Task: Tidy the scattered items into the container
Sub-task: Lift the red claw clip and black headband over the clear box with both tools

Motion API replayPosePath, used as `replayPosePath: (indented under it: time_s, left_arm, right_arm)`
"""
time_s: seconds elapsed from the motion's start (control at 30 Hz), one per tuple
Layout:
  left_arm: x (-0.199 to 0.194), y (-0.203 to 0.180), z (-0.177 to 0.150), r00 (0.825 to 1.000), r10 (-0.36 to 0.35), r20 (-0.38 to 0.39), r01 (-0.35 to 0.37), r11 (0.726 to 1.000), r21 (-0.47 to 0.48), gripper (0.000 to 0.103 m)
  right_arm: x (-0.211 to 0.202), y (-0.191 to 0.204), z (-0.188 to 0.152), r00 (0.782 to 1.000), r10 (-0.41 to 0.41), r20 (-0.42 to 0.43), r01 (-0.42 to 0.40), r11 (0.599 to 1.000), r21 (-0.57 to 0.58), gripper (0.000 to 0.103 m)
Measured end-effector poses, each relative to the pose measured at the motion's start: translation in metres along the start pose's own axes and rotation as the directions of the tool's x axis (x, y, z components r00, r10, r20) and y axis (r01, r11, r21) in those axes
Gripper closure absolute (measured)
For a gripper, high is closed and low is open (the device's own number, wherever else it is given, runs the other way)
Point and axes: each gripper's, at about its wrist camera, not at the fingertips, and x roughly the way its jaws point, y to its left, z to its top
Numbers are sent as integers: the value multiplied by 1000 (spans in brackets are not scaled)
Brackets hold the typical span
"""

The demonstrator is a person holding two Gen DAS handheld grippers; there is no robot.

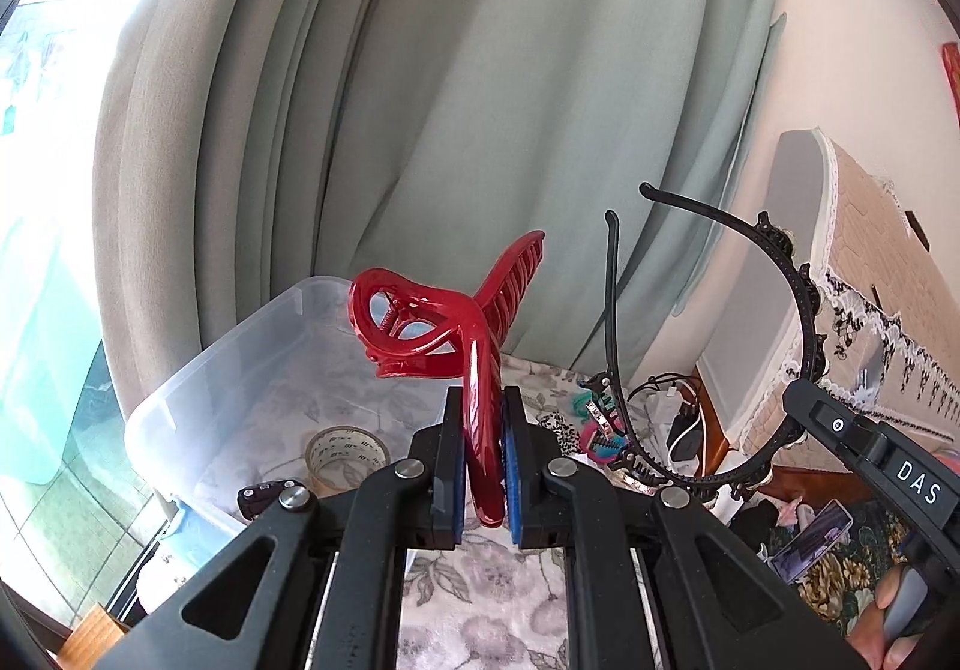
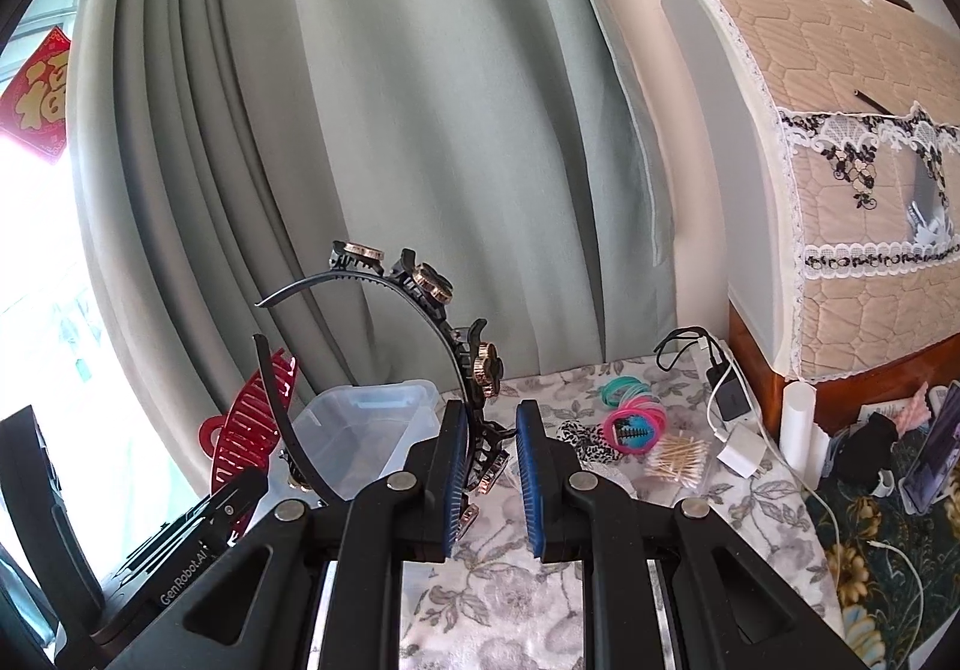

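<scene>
My left gripper (image 1: 483, 466) is shut on a large red hair claw (image 1: 444, 322) and holds it up beside the clear plastic container (image 1: 180, 400), which has a tape roll (image 1: 345, 457) inside. It also shows in the right wrist view (image 2: 246, 442). My right gripper (image 2: 491, 466) is shut on a black headband with round ornaments (image 2: 462, 364), held above the floral cloth to the right of the container (image 2: 372, 418). The headband also shows in the left wrist view (image 1: 804, 322).
On the floral tablecloth (image 2: 480, 598) lie coloured hair ties (image 2: 636, 421), a leopard-print scrunchie (image 2: 579, 439), cotton swabs (image 2: 675, 460) and a white charger with cable (image 2: 741, 448). A quilt-covered appliance (image 2: 840, 159) stands at the right, a grey-green curtain (image 2: 360, 129) behind.
</scene>
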Motion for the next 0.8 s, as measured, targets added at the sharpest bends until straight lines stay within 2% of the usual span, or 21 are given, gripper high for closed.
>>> replayPosePath:
  time_s: [0.33,0.8]
  left_arm:
    - [1,38,-1,998,55,1,-55,996,-69,93]
    - [18,93,-13,992,121,-44,-127,978,-163,93]
  right_arm:
    - [19,30,-5,999,28,-33,-30,998,-56,85]
    - [61,71,-27,990,59,-131,-78,987,-143,85]
